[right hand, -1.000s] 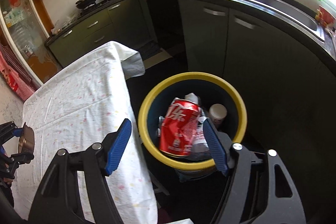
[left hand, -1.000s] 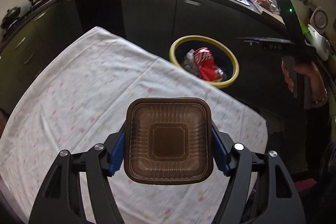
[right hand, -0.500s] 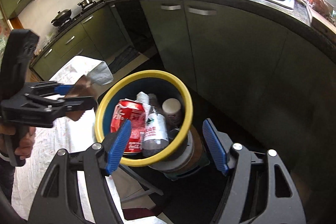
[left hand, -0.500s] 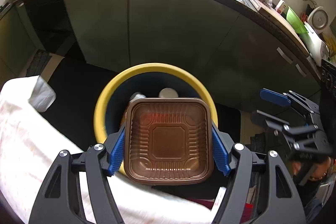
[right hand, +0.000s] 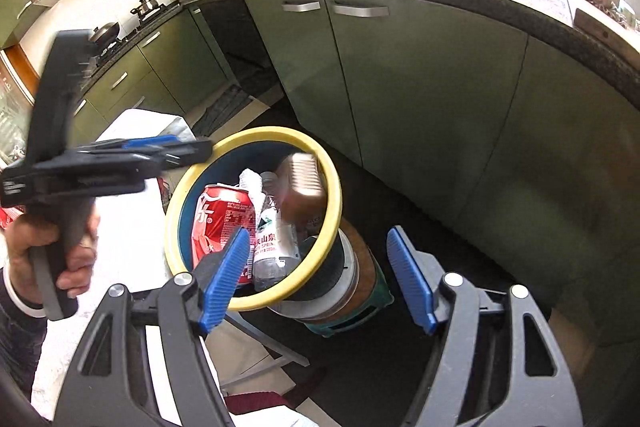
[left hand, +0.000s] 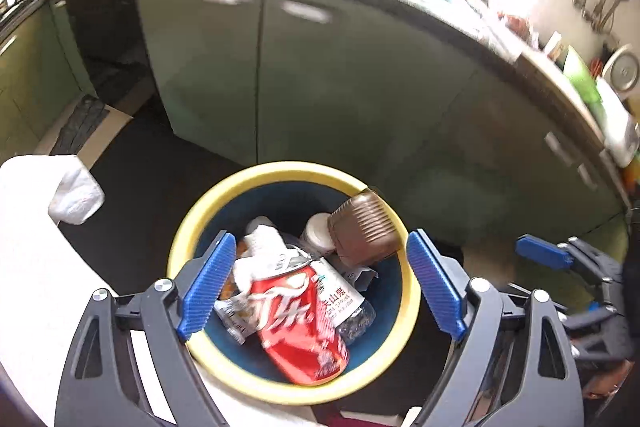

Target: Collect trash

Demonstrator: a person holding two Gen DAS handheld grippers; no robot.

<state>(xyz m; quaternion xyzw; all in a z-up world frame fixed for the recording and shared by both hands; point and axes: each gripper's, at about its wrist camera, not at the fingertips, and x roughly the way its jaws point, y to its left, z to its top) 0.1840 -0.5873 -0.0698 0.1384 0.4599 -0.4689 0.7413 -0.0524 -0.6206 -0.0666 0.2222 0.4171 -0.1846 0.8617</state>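
Brown ribbed plastic, the tray [left hand: 366, 229] sits tilted inside the yellow-rimmed bin [left hand: 200, 227] in the left wrist view, free of the left tool [left hand: 320, 285]. The tool's jaws are opening and nothing is pinched between its blue pads [left hand: 206, 283]; the tray lies beyond the tips, at about one o'clock from the tool's middle, leaning against the bin's far right wall. Below it in the bin lie a red can [left hand: 296, 323], a clear water bottle [left hand: 344, 303], a white crumpled tissue [left hand: 260, 251] and a white-capped container [left hand: 316, 231]. The cloth-covered bench [left hand: 36, 267] spreads at nine o'clock, just beside the bin. The right tool [left hand: 548, 255] shows at three o'clock, well apart from the tray.

In the right wrist view the tray [right hand: 302, 183], blurred, is at the bin's [right hand: 280, 137] far side, at about eleven o'clock from the right tool [right hand: 320, 279]. That tool stands open with nothing between its pads, near the bin's right edge. The left tool [right hand: 168, 151], held by a hand [right hand: 48, 247], reaches in from nine o'clock above the bin's left rim. The red can [right hand: 220, 219] and the bottle [right hand: 272, 231] lie beside the tray.
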